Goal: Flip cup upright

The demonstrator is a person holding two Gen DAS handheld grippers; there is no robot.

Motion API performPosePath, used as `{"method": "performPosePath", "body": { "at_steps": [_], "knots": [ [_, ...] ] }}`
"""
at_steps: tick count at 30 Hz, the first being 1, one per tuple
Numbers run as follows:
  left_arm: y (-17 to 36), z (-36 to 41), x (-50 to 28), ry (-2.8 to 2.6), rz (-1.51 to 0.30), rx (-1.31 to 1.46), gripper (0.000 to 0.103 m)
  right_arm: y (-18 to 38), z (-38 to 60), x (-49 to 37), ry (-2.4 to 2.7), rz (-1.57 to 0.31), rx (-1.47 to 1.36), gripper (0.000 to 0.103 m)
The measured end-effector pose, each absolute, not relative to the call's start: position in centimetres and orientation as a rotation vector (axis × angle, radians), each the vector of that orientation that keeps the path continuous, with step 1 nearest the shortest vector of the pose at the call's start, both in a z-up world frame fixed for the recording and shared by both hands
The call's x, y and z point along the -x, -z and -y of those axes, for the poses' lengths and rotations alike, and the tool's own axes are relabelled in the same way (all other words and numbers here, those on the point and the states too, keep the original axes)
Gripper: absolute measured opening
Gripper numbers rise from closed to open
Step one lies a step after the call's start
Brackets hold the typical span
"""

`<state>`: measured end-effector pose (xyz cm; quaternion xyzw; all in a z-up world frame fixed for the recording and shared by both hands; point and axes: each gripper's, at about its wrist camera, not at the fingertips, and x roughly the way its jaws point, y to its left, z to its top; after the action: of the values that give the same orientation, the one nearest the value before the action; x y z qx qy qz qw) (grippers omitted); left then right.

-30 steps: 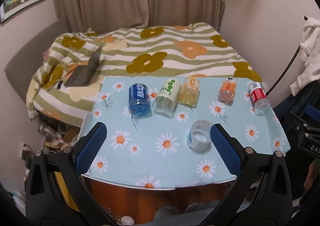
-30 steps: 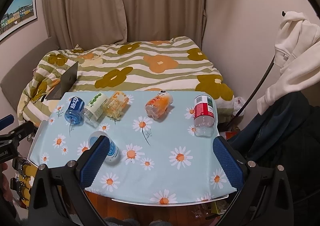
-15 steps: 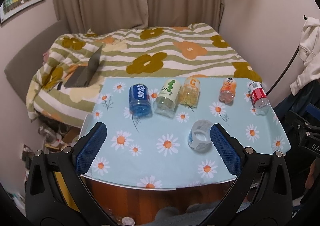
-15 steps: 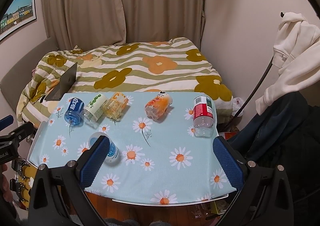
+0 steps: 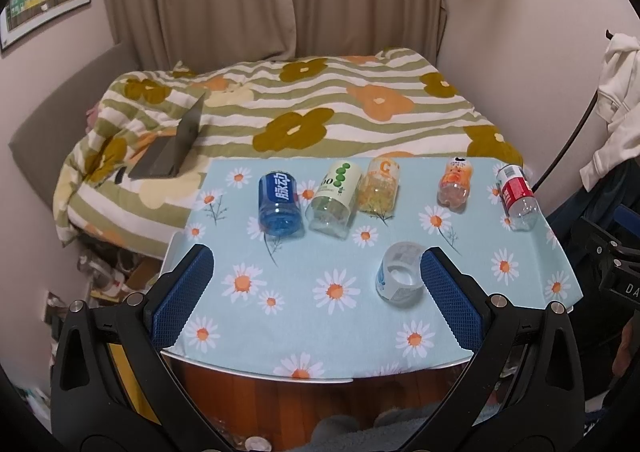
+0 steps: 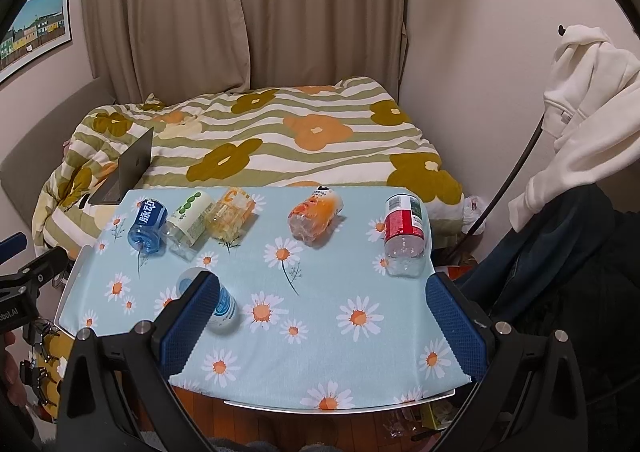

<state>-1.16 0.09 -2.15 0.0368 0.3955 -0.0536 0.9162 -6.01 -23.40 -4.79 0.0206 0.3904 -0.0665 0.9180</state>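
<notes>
Several cut-bottle cups lie on their sides on the daisy tablecloth (image 5: 336, 332). A clear cup with a blue and white label (image 5: 400, 276) lies nearest, just inside my left gripper's right finger; in the right wrist view (image 6: 224, 304) my left finger partly hides it. At the back lie a blue cup (image 5: 278, 202), a green-dotted cup (image 5: 334, 196), a yellow cup (image 5: 380, 186), an orange cup (image 5: 454, 184) and a red cup (image 5: 516, 196). My left gripper (image 5: 316, 288) is open and empty above the near table edge. My right gripper (image 6: 320, 312) is open and empty.
A bed with a flowered striped quilt (image 5: 304, 108) stands behind the table, with a laptop (image 5: 172, 148) on it. White clothing (image 6: 584, 108) hangs at the right. Clutter lies on the floor at the left (image 5: 112, 272).
Both grippers have drifted slightly, so the table sits a little differently in view. No cup has moved and both grippers stay open.
</notes>
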Motion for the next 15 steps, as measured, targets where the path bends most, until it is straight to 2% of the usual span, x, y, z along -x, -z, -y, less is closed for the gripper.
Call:
{"method": "performPosePath", "body": {
  "at_steps": [15],
  "knots": [
    [2.21, -0.01, 1.22, 0.11, -0.812, -0.076, 0.103, 4.64, 23.52, 5.86, 0.138, -0.8, -0.041, 0.103]
  ]
}}
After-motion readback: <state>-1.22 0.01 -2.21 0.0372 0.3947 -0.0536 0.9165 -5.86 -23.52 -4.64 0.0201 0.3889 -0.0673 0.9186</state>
